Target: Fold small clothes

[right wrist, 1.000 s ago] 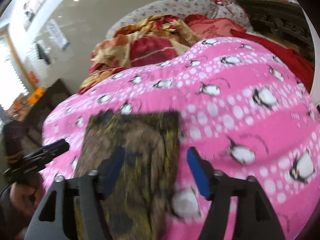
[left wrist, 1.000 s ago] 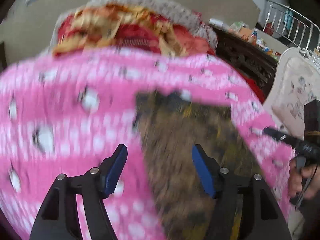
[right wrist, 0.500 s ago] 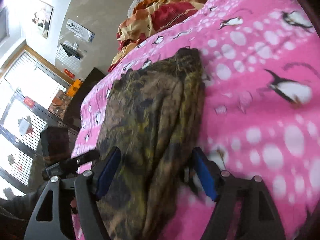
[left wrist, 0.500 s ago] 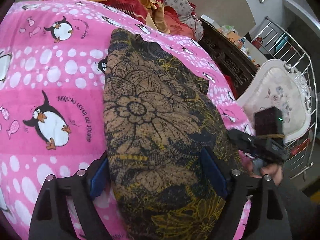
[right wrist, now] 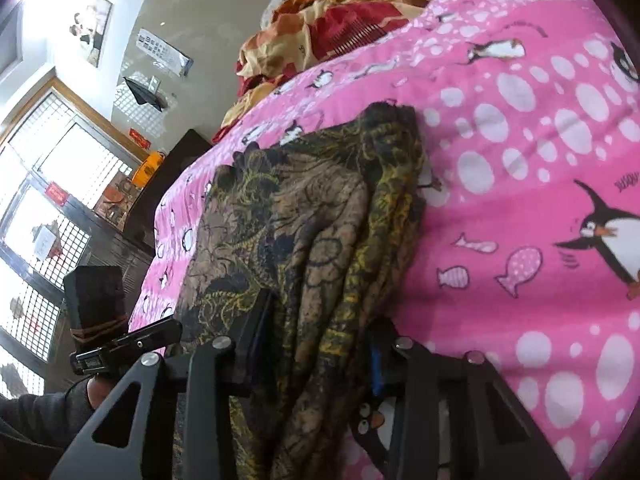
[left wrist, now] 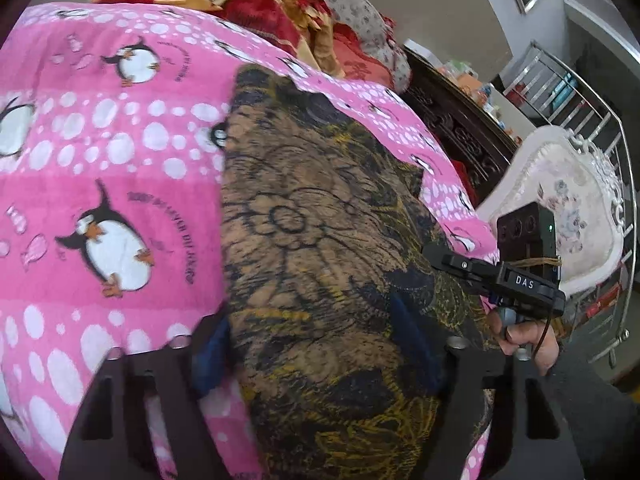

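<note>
The near end of the brown floral garment (left wrist: pixel 320 240) runs off the bottom edge in both views. It hides part of the left gripper's (left wrist: pixel 316 348) blue pads (left wrist: pixel 208 356), and motion blur softens those fingers. The French lettering beside the penguins on the pink blanket (left wrist: pixel 100 152) is too smeared to read.

Garment (left wrist: pixel 320 240) on blanket (left wrist: pixel 100 140)

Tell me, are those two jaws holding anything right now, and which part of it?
Both have just been closing on the brown patterned garment, at its near end. The left gripper spans the near-left edge; the right gripper pinches the bunched near-right folds.
</note>
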Action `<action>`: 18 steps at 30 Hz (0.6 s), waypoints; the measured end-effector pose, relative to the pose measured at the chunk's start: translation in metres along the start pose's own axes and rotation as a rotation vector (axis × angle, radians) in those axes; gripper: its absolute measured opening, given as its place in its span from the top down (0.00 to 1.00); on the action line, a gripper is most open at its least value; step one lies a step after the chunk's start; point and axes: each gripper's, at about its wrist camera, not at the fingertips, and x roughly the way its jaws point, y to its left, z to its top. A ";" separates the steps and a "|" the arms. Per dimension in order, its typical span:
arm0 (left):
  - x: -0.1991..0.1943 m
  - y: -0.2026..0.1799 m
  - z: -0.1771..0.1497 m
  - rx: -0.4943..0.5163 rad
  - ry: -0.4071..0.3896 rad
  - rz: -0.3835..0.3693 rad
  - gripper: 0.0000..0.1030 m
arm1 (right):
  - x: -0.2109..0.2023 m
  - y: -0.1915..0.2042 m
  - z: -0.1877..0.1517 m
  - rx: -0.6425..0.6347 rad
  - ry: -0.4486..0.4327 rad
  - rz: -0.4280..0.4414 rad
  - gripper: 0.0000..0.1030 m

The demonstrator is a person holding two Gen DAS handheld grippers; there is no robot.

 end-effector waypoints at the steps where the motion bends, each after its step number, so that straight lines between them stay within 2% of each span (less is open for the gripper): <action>1: -0.001 0.004 -0.001 -0.024 -0.010 -0.006 0.63 | 0.001 -0.001 0.001 0.008 0.006 -0.001 0.60; 3: -0.003 0.011 0.000 -0.062 -0.022 -0.016 0.76 | 0.004 -0.002 0.003 0.017 0.013 0.003 0.59; 7: -0.002 0.014 0.001 -0.085 -0.034 0.001 0.91 | 0.005 -0.003 0.003 0.022 0.013 0.003 0.59; 9: -0.003 0.009 0.002 -0.079 -0.038 0.022 0.98 | 0.005 -0.002 0.003 0.021 0.013 -0.004 0.64; 11: -0.007 0.004 0.003 -0.057 -0.044 0.045 1.00 | 0.000 0.003 0.001 0.018 0.004 -0.010 0.75; 18: -0.040 0.004 0.006 -0.047 -0.064 0.026 1.00 | -0.007 0.014 -0.008 0.140 -0.058 0.045 0.79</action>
